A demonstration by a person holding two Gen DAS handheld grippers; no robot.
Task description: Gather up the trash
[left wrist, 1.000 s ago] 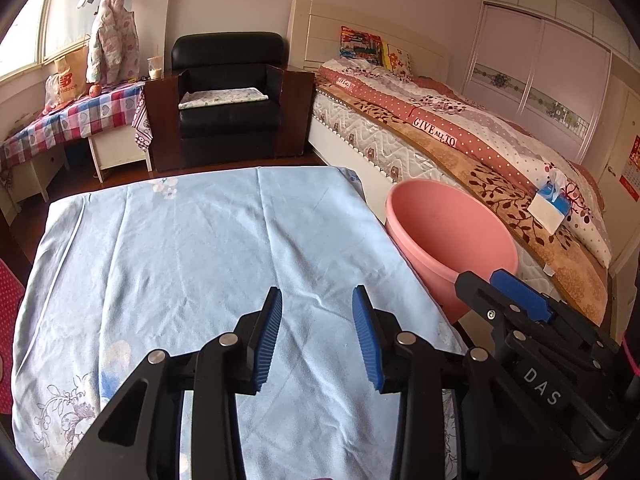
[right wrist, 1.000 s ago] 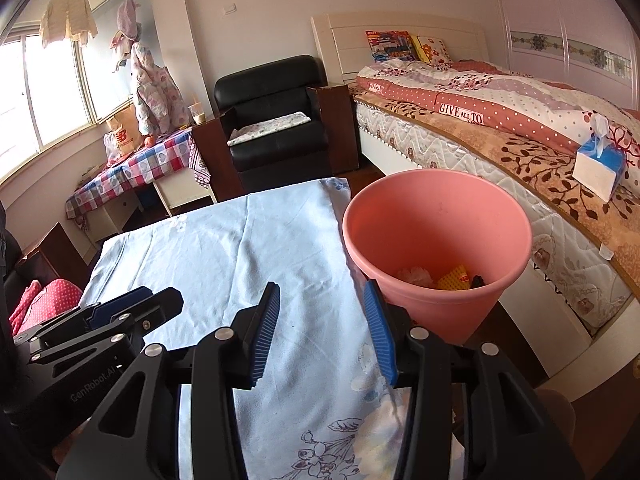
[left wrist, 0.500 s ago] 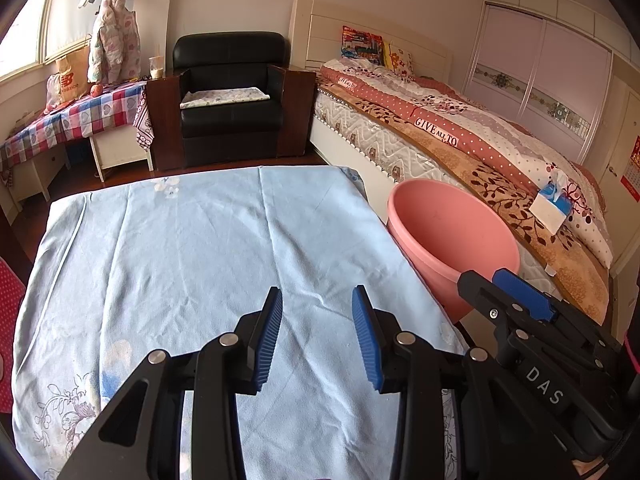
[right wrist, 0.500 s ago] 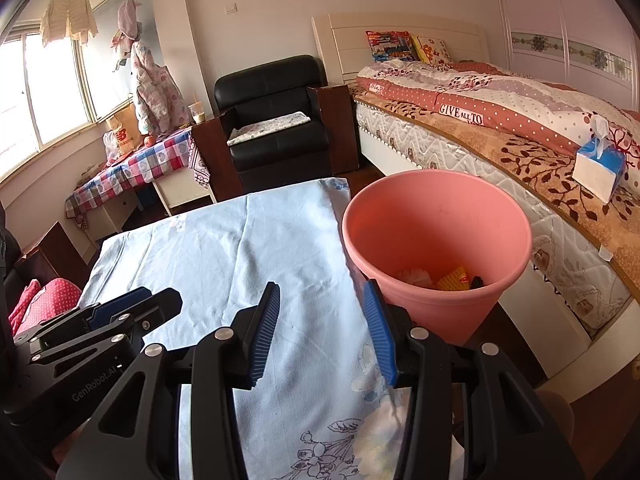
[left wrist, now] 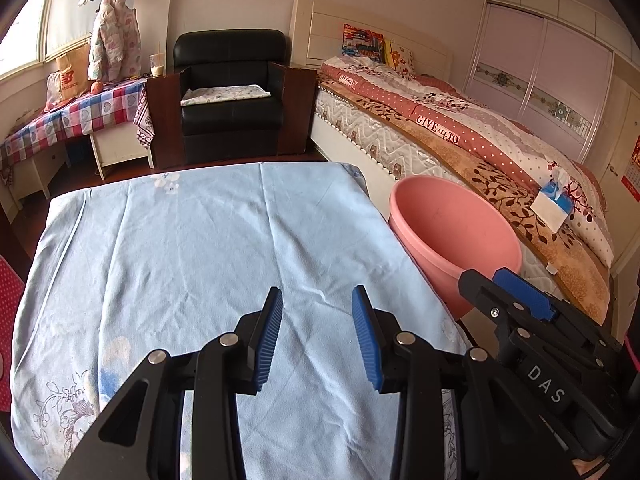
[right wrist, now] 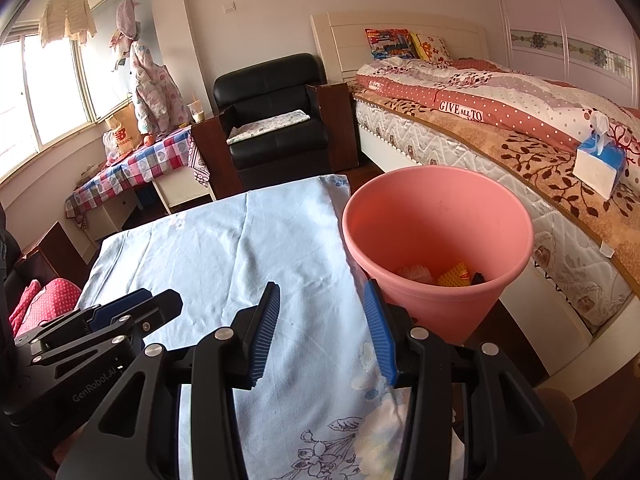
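A pink trash bin [right wrist: 438,216] stands on the floor at the right edge of the table; it also shows in the left wrist view [left wrist: 452,232]. Inside it lie a white wad [right wrist: 416,272], a yellow wrapper [right wrist: 454,276] and a dark piece [right wrist: 478,279]. My left gripper [left wrist: 317,334] is open and empty above the near part of the light blue tablecloth [left wrist: 192,248]. My right gripper [right wrist: 322,334] is open and empty near the table's right edge, just left of the bin. Each gripper shows in the other's view.
A bed [left wrist: 460,140] with a tissue box [left wrist: 554,204] runs along the right behind the bin. A black armchair [left wrist: 232,96] stands beyond the table's far end. A checked-cloth side table [left wrist: 76,116] stands at the far left.
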